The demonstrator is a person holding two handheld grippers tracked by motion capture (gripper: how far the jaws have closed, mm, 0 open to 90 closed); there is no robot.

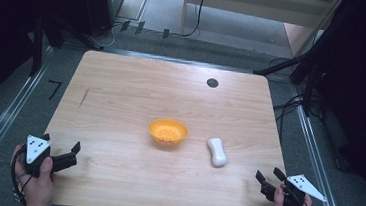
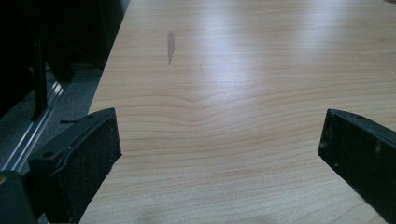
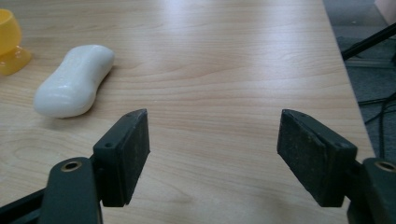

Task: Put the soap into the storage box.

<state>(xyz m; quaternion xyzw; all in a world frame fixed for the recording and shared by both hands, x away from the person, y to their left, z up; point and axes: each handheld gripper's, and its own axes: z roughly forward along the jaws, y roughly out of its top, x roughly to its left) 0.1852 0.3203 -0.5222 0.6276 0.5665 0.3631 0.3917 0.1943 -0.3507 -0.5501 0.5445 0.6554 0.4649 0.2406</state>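
Note:
An orange bowl (image 1: pixel 168 132) stands near the middle of the wooden table (image 1: pixel 136 94). To its right lies a white bar of soap (image 1: pixel 217 151), also seen in the right gripper view as the soap (image 3: pixel 74 80) beside the bowl's edge (image 3: pixel 10 39). My left gripper (image 1: pixel 61 148) rests at the table's front left corner, open and empty; in its own view the gripper (image 2: pixel 219 144) has its jaws wide apart over bare wood. My right gripper (image 1: pixel 269 175) sits at the front right corner, open, and the right gripper (image 3: pixel 212 149) holds nothing.
A small black round spot (image 1: pixel 212 83) marks the table's far side and a dark streak (image 1: pixel 84 97) its left part. Metal rails (image 1: pixel 4 117) run along both sides on the floor. Cables (image 1: pixel 291 105) and dark stands lie beyond the right edge.

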